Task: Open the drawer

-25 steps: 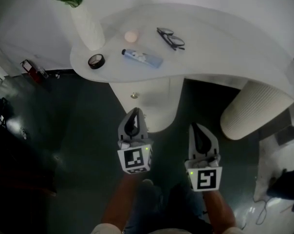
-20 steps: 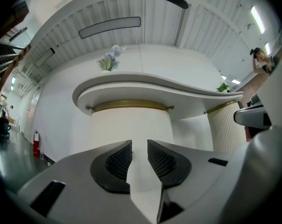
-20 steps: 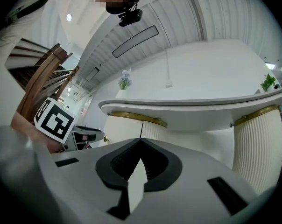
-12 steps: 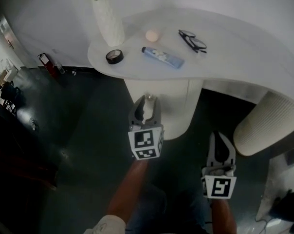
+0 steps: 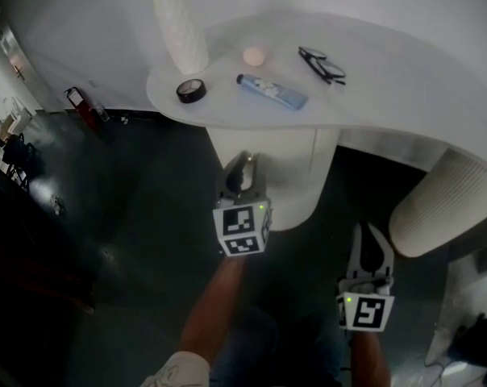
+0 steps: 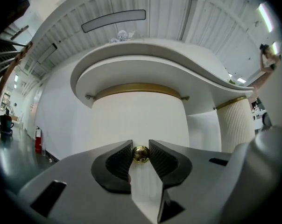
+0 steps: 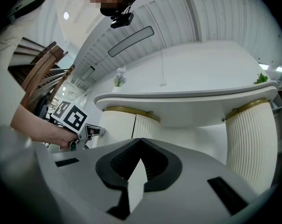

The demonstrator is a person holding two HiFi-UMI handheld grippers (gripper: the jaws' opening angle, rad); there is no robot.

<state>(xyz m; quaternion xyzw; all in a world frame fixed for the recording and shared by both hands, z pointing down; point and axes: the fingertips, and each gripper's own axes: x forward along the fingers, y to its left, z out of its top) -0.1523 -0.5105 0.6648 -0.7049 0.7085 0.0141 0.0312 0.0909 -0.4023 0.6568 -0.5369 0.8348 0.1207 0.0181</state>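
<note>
A small brass knob [image 6: 141,154] sticks out of the rounded cream drawer front [image 6: 138,120] under the white tabletop. My left gripper [image 6: 140,149] points level at it, jaws closing, the knob between the two black pads and touching both. In the head view the left gripper [image 5: 244,162] has its tips against the drawer front [image 5: 288,168], and the knob is hidden between them. My right gripper [image 5: 371,234] hangs lower and to the right, away from the cabinet. Its jaws [image 7: 140,158] are shut with nothing in them.
The tabletop [image 5: 372,103] carries a white vase [image 5: 181,35], a black tape roll [image 5: 190,90], a pale ball [image 5: 254,56], a blue tube [image 5: 272,91] and glasses [image 5: 322,64]. A ribbed white pillar [image 5: 445,208] stands right of the cabinet. The dark floor [image 5: 131,216] spreads to the left.
The left gripper went from shut to wide open, moved forward to the drawer front, and its jaws now close round the knob. The right gripper dropped lower and back.
</note>
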